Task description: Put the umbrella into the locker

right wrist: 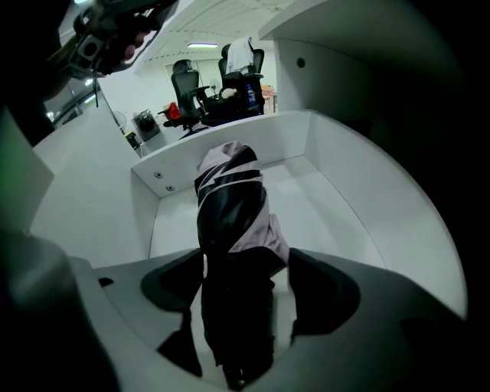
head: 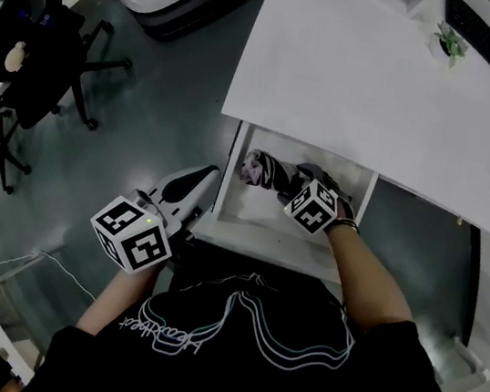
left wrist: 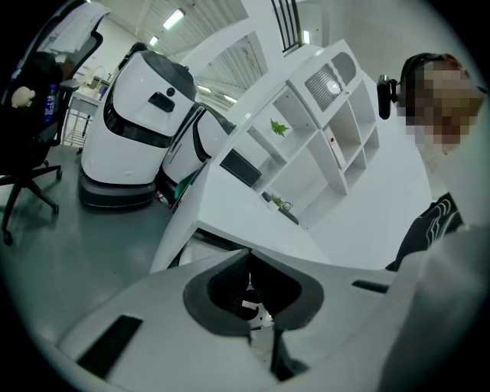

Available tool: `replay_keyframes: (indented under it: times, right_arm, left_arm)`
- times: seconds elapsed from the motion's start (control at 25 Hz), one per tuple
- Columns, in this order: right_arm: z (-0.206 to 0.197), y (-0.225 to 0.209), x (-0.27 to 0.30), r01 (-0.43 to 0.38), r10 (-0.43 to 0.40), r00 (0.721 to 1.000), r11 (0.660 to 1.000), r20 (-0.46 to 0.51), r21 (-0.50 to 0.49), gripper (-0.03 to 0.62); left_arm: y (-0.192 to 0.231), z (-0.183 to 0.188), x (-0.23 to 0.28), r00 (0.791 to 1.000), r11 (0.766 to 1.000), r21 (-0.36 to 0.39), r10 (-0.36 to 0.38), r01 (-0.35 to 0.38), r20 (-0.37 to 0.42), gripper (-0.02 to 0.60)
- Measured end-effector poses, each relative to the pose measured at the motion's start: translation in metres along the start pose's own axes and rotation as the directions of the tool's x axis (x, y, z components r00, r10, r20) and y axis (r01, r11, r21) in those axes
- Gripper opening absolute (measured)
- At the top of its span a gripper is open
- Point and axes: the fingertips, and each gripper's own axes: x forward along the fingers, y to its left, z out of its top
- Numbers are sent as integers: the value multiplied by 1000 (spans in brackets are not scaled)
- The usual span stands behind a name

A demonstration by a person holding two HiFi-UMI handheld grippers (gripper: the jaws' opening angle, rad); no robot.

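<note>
The folded umbrella (head: pixel 272 171) (right wrist: pixel 230 218), black with pale pink panels, is found lying inside the open white locker compartment (head: pixel 228 204) (right wrist: pixel 348 210) below the edge of the white desk (head: pixel 383 83). It rests on the compartment floor, its far end directed towards the back-left corner in the right gripper view.

The right gripper (head: pixel 290 188) (right wrist: pixel 245 268) is lowered steeply into the compartment. Its jaws are parted and the umbrella's near end is seen between them. A strip of white floor is visible between the umbrella and the right-hand pad, so the grip is judged released. Whether the left-hand pad touches the fabric cannot be determined.

The left gripper (head: pixel 200 177) (left wrist: pixel 249 266) is held outside the compartment, just beside its left wall. Its jaws are clenched together with nothing between them.

A keyboard (head: pixel 487 44) and a small plant (head: pixel 451 43) are noted on the desk. Black office chairs (head: pixel 41 57) are noted on the grey floor.
</note>
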Motion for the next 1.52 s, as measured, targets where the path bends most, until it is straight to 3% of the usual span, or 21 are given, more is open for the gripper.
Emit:
replay_keyframes:
  times: [0.12, 0.32, 0.44, 0.56, 0.68, 0.8, 0.92, 1.08, 1.24, 1.52]
  right_arm:
    - [2, -2, -7, -22, 20, 999, 998, 36, 55, 389]
    - [14, -5, -40, -20, 7, 994, 994, 108, 111, 400]
    - [30, -3, -77, 1, -28, 980, 991, 198, 134, 360]
    - [56, -1, -128, 35, -75, 945, 991, 319, 129, 304]
    - [85, -4, -187, 47, -142, 877, 976, 459, 211, 230]
    - [106, -5, -246, 74, -246, 773, 950, 585, 302, 106]
    - [116, 1, -293, 96, -305, 689, 938, 658, 335, 5]
    - [128, 14, -347, 83, -317, 587, 939, 745, 334, 3]
    - [138, 36, -392, 106, -301, 528, 951, 794, 291, 3]
    - [159, 69, -453, 56, -248, 416, 967, 875, 247, 3]
  left_arm:
    - [-3, 1, 1, 1000, 1000, 8, -7, 7, 2, 6]
    - [-15, 6, 0, 999, 999, 26, -32, 32, 10, 6]
    - [-27, 10, -3, 998, 998, 45, -53, 52, 16, 6]
    - [-42, 22, -6, 996, 995, 69, -81, 78, 36, 6]
    - [-60, 39, -8, 990, 988, 102, -124, 117, 65, 6]
    - [-82, 50, -12, 983, 979, 135, -166, 153, 84, 6]
    - [-106, 58, -18, 974, 967, 171, -205, 186, 100, 6]
    - [-137, 70, -27, 955, 944, 229, -270, 238, 122, 6]
    - [-164, 78, -43, 935, 920, 280, -323, 274, 145, 6]
    - [-212, 99, -70, 901, 849, 438, -399, 295, 168, 6]
